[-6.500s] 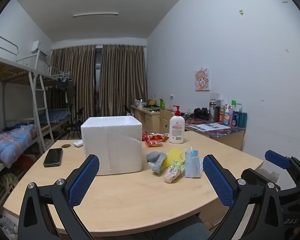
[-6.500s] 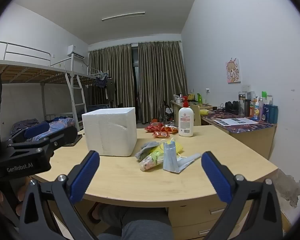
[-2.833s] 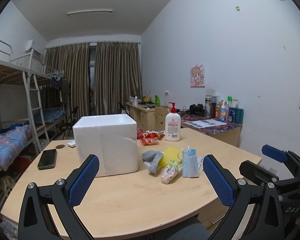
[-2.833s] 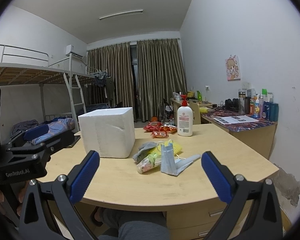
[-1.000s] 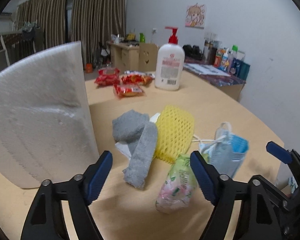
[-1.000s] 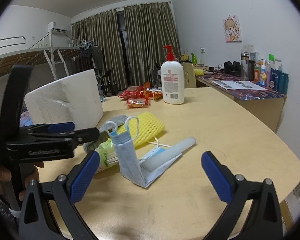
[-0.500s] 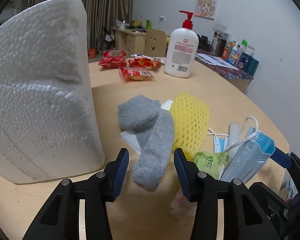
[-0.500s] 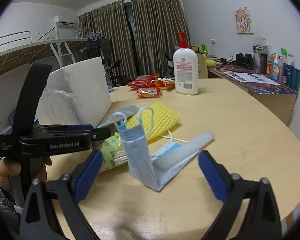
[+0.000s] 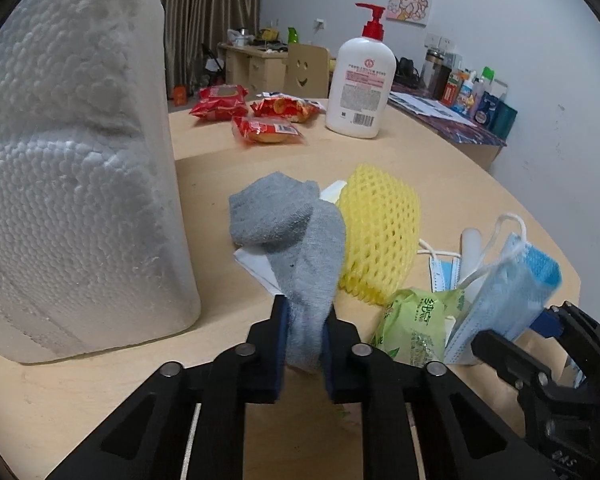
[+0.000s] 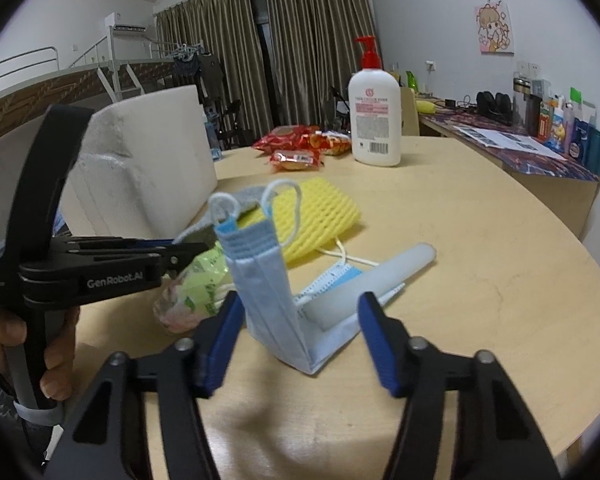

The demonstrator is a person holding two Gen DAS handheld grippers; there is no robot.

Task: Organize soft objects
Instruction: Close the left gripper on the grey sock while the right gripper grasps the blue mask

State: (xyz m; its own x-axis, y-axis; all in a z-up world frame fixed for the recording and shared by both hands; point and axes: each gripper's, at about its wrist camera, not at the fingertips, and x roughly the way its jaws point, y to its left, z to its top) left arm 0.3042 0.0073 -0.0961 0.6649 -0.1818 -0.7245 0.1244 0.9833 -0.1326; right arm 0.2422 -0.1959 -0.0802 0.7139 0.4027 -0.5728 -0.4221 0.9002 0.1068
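My left gripper (image 9: 305, 334) is shut on the near end of a grey sock (image 9: 296, 236) that lies on the wooden table (image 9: 440, 168). A yellow foam net (image 9: 378, 232) lies right of the sock, a green tissue pack (image 9: 414, 326) in front of it. A folded blue face mask (image 10: 268, 280) stands between the open jaws of my right gripper (image 10: 302, 342), with a white foam tube (image 10: 370, 286) lying on its flap. The mask also shows in the left wrist view (image 9: 508, 276). The left gripper shows in the right wrist view (image 10: 188, 250), shut on the sock.
A big white styrofoam box (image 9: 68, 168) stands on the left, close to the sock. A lotion pump bottle (image 9: 360, 88) and red snack packets (image 9: 268, 114) sit at the far side. A cluttered desk (image 10: 540, 140) lines the right wall.
My left gripper moved forward and closed on the grey sock. My right gripper moved closer to the blue mask and its jaws narrowed around it.
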